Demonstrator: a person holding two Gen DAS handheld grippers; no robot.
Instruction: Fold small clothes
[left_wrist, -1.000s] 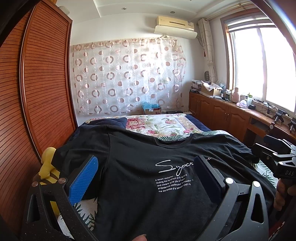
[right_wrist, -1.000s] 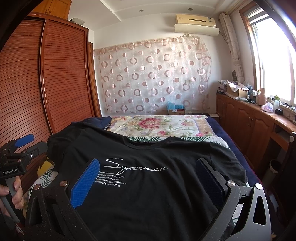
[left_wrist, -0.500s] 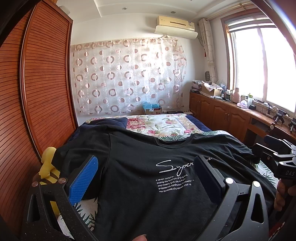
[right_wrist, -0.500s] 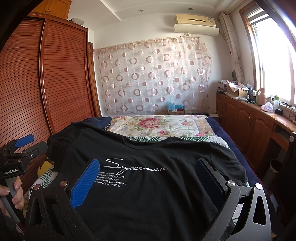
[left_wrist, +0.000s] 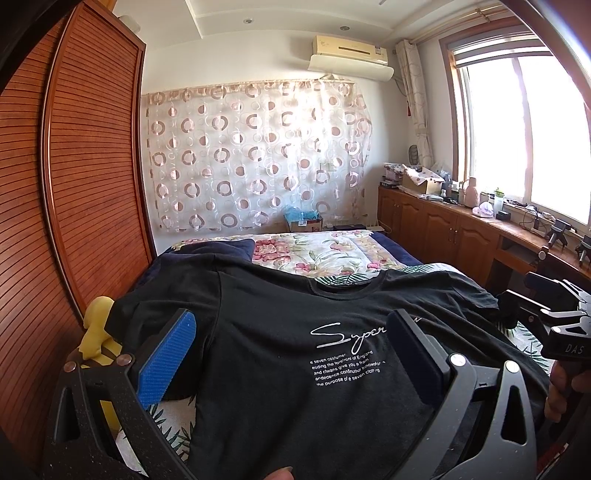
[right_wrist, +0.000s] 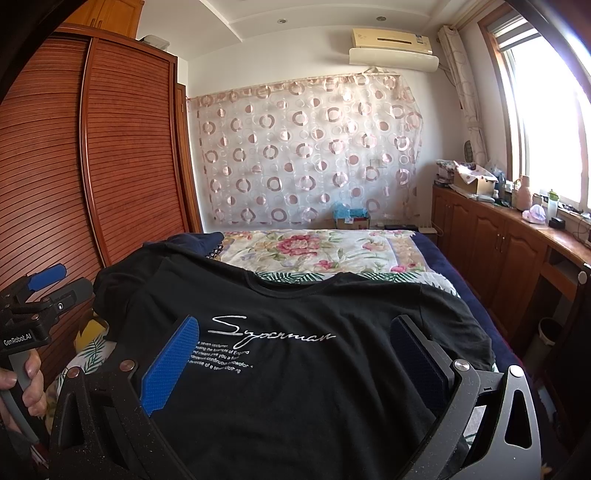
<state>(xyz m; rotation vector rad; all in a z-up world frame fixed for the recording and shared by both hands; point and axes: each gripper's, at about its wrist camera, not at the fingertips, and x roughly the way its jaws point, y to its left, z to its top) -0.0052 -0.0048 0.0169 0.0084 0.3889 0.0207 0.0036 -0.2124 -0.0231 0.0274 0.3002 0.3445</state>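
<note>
So, up close both grippers are hovering over the near end of the black t-shirt (left_wrist: 280, 387), and neither is gripping anything. The left gripper (left_wrist: 291, 354) has its fingers (left_wrist: 166, 358) spread wide apart with nothing between them, and the right gripper (right_wrist: 291, 358) looks the same, blue pads released. In the right wrist view a hand (right_wrist: 26, 384) holds the left gripper's handle off to the side. The shirt lies spread flat, front up, on the bed (right_wrist: 317, 251), white script print showing, collar pointing away. Something yellow (left_wrist: 98, 325) pokes out beside its left sleeve. Past it is the flowery bedspread, then the circle-pattern curtain (left_wrist: 255, 162), with the wooden wardrobe (left_wrist: 74, 184) along the left.
</note>
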